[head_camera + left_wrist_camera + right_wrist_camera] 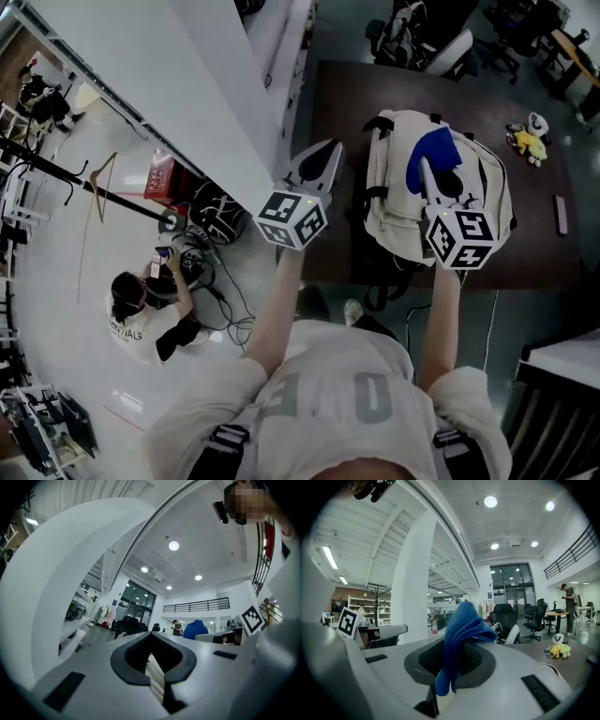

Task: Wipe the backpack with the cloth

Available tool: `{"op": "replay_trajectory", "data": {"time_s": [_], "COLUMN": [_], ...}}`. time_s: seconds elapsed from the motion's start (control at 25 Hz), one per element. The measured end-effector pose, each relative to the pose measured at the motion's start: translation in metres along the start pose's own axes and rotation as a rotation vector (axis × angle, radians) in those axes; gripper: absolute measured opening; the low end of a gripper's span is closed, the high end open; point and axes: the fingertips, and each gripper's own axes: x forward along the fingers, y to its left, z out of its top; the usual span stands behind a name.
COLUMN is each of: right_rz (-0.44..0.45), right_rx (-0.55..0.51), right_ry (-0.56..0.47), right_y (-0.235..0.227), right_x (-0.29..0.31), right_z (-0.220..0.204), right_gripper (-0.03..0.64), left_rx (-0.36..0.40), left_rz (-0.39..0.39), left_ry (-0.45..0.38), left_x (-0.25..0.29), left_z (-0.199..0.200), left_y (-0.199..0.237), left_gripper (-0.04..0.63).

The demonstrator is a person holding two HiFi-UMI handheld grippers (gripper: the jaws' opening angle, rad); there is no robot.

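Right gripper (449,677): jaws clamped on the blue cloth (461,630). They pinch a fold low down, and the rest bunches up and flops over the tips. That leaves a loose wad out front, likely meant as the wiping face.

Left gripper (153,663): jaws pressed together, nothing between them. You hold it raised off the bag's left side, probably spare, ready to steady the bag.

Both gripper views look out across the room rather than down, so I judge the cloth is not yet on the fabric.

Past the tips, the cream backpack (389,202) lies flat on the dark table (328,103). In the head view the cloth sits over its upper part.

Farther right on the table lies a yellow toy (528,142), well apart.
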Motion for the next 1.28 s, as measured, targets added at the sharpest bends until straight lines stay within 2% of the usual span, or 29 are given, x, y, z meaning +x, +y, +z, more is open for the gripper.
{"op": "replay_trajectory", "data": {"time_s": [0.16,0.28,0.44,0.56,0.68,0.8,0.88,1.08,1.28], "right_rz": [-0.108,-0.186,-0.265,-0.301,-0.361,-0.412,-0.459,-0.589,-0.678], "right_rx": [-0.001,-0.001,0.048,0.061,0.060,0.063,0.051,0.073,0.092], "right_ry": [0.008,-0.005,-0.047,-0.049,-0.058,-0.052,-0.051,-0.076,-0.079], "right_y": [0.010,0.020,0.023,0.020,0.012,0.011,0.007,0.005,0.009], "right_x": [0.018,0.027,0.029,0.025,0.028,0.034,0.039,0.048,0.052], "right_z": [0.003,0.010,0.017,0.010,0.006,-0.001,-0.002,-0.003,-0.009], "right_gripper": [0.038,0.038,0.038,0.038,0.038,0.038,0.038,0.038,0.038], "left_rx": [-0.033,-0.030,-0.009,0.014,0.018,-0.009,0.014,0.042,0.064], "left_rz": [-0.105,-0.173,-0.212,-0.237,-0.329,-0.430,-0.482,-0.613,-0.678], "left_ry": [0.044,0.087,0.103,0.133,0.177,0.227,0.248,0.330,0.446], "left_x": [0.015,0.022,0.038,0.051,0.073,0.088,0.100,0.122,0.145], "left_z": [-0.007,-0.008,-0.005,-0.017,-0.033,-0.058,-0.072,-0.115,-0.163], "left_y": [0.024,0.040,0.056,0.057,0.053,0.053,0.055,0.066,0.068], "left_gripper": [0.003,0.003,0.004,0.005,0.005,0.005,0.008,0.148,0.166]}}
